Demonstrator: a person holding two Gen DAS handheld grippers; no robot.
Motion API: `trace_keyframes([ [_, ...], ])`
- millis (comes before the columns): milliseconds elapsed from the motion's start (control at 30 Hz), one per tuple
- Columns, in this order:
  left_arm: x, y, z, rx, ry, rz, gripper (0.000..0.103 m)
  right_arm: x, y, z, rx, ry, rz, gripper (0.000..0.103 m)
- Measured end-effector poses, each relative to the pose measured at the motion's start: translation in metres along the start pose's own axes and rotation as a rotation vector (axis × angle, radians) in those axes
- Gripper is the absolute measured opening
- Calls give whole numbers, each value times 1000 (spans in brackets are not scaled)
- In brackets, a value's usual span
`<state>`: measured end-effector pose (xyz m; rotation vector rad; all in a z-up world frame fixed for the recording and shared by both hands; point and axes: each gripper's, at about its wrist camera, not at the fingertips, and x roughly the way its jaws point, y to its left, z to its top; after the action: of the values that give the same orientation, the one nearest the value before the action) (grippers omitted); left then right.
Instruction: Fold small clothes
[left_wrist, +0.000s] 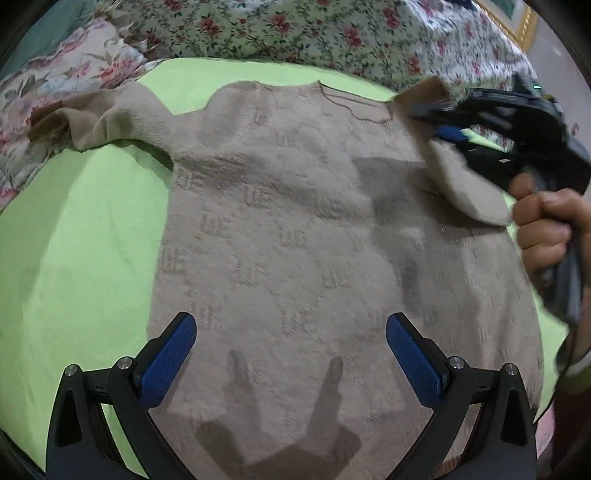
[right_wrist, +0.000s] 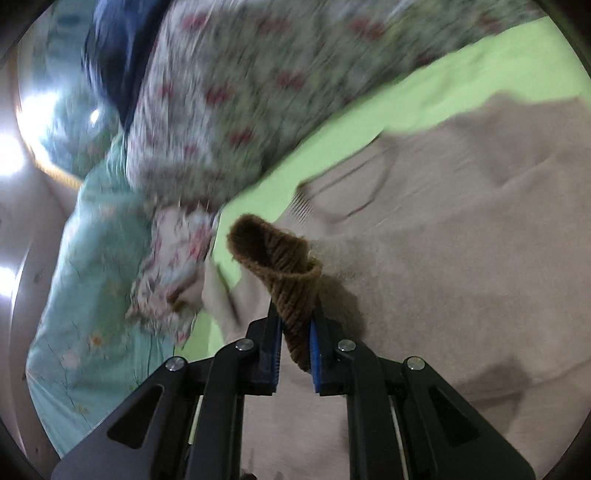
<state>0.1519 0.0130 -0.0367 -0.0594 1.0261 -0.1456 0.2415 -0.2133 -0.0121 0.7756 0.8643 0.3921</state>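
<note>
A small beige knit sweater (left_wrist: 295, 229) with a letter pattern lies flat on a green sheet (left_wrist: 81, 236). Its left sleeve (left_wrist: 92, 122) stretches out to the far left. My left gripper (left_wrist: 291, 332) is open and empty, hovering over the sweater's lower part. My right gripper (right_wrist: 295, 325) is shut on the brown ribbed cuff (right_wrist: 284, 266) of the right sleeve and holds it lifted over the sweater body (right_wrist: 461, 258). In the left wrist view the right gripper (left_wrist: 439, 122) carries that sleeve (left_wrist: 465, 184) above the sweater's right shoulder.
Floral bedding (left_wrist: 295, 33) lies behind the green sheet, and more flowered cloth (left_wrist: 33, 96) sits at the far left. A teal flowered cover (right_wrist: 85, 295) lies beside the sheet in the right wrist view. The person's hand (left_wrist: 546, 229) grips the right tool.
</note>
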Motion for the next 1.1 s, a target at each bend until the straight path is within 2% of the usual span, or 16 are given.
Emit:
trace_keyframes([
  [100,7,9,9,-19,-9,-37,103,45,10,-10,18,49,24,14],
  [167,12,12,14,-32,-5,-67,103,67,13,-13,19,83,17,18],
  [233,20,13,22,-44,-2,-89,103,77,12,-16,26,102,9,26],
  [267,20,11,25,-47,-5,-103,103,80,10,-18,40,118,19,40],
  [300,24,10,30,-47,-9,-113,103,78,11,-20,47,118,39,49],
  [467,55,-6,61,-57,10,-186,103,36,-1,-16,40,36,44,54],
  [567,81,-10,82,-120,36,-247,103,-7,-21,-19,64,-55,27,59],
  [667,98,-9,100,-170,21,-277,100,-40,-35,-30,79,-111,-8,62],
  [700,101,-9,106,-180,9,-279,92,-50,-41,-36,85,-131,-18,63],
  [733,102,-11,110,-181,1,-283,78,-57,-45,-40,93,-137,-26,63],
  [867,102,-20,118,-135,-36,-259,42,-82,-64,-56,129,-162,-42,63],
  [900,101,-23,119,-110,-45,-245,20,-86,-66,-58,131,-170,-47,63],
  [933,98,-24,120,-93,-51,-239,6,-89,-67,-60,135,-178,-47,63],
  [967,92,-23,120,-78,-68,-236,6,-91,-68,-61,137,-184,-42,63],
  [1033,71,-17,119,-59,-170,-234,6,-99,-70,-60,134,-192,-47,63],
  [1100,60,-4,114,-41,-236,-190,6,-106,-72,-58,110,-209,-76,63],
])
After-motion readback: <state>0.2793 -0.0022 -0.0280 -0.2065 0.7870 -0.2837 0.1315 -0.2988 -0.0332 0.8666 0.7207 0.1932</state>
